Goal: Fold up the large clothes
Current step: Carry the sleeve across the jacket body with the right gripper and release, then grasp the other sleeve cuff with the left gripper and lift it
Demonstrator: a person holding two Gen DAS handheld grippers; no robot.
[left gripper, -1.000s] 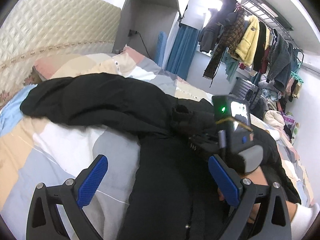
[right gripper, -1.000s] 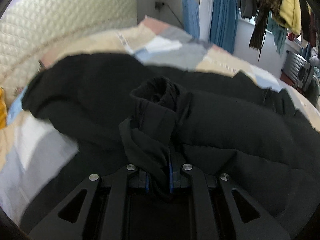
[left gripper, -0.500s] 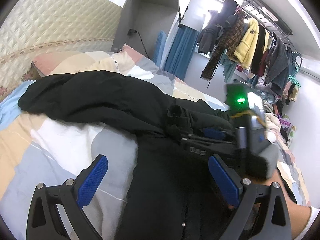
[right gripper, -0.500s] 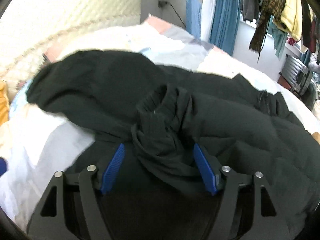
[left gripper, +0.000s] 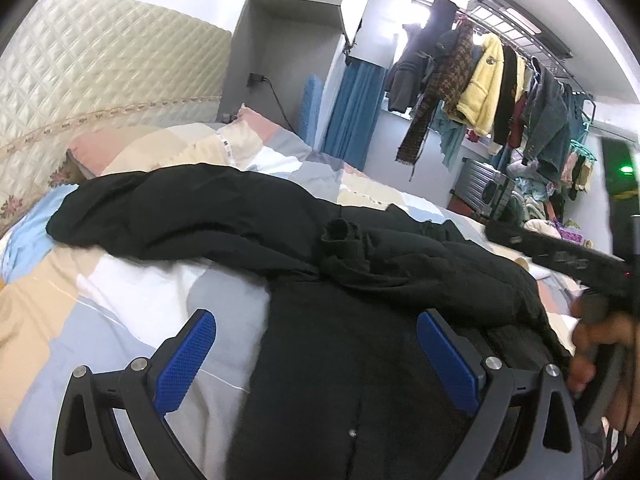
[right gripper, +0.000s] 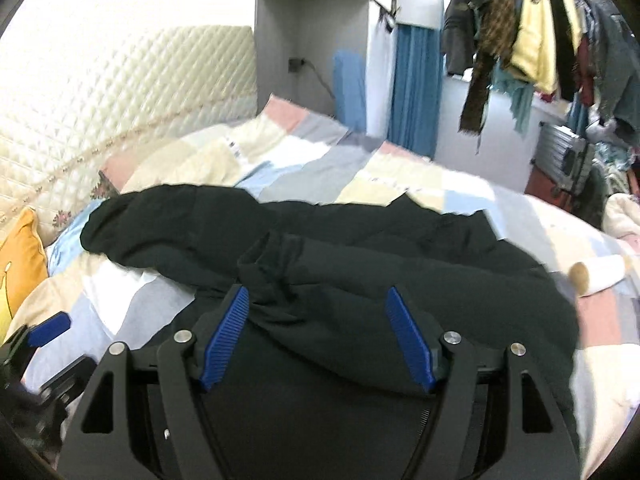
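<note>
**Black coat lies on the bed, both claws apart**

At the far left stands a cream headboard (left gripper: 100, 92) with a diamond pattern. A yellow cushion (right gripper: 18, 264) lies just under it.

The bed (left gripper: 132, 292) has a cover made of big patches: pink, cream, white, grey and light blue.

The black coat (left gripper: 328, 344) lies spread across the bed. One long sleeve (left gripper: 168, 208) reaches out to the left, toward the headboard. The other sleeve is folded over the middle of the coat, and its cuff (left gripper: 340, 236) stands up a little, round and open. The body of the coat runs down toward the cameras.

The left claw (left gripper: 316, 356) hangs over the near part of the coat. Its two blue pads (left gripper: 186, 356) are far apart and nothing is between them. The left pad is over the bed cover and the right pad is over the coat.

The right claw (right gripper: 316, 332) is also apart. It is above the folded sleeve, and its blue pads (right gripper: 224, 332) do not press on the cloth. In the left wrist view a hand (left gripper: 600, 344) holds this tool at the right edge.

Behind the bed is a grey shelf (left gripper: 288, 64), then a blue curtain (left gripper: 352, 108). To the right a rack (left gripper: 500, 80) is full of hanging clothes, with a yellow top among them. A silver suitcase (left gripper: 484, 188) stands below the rack.
</note>
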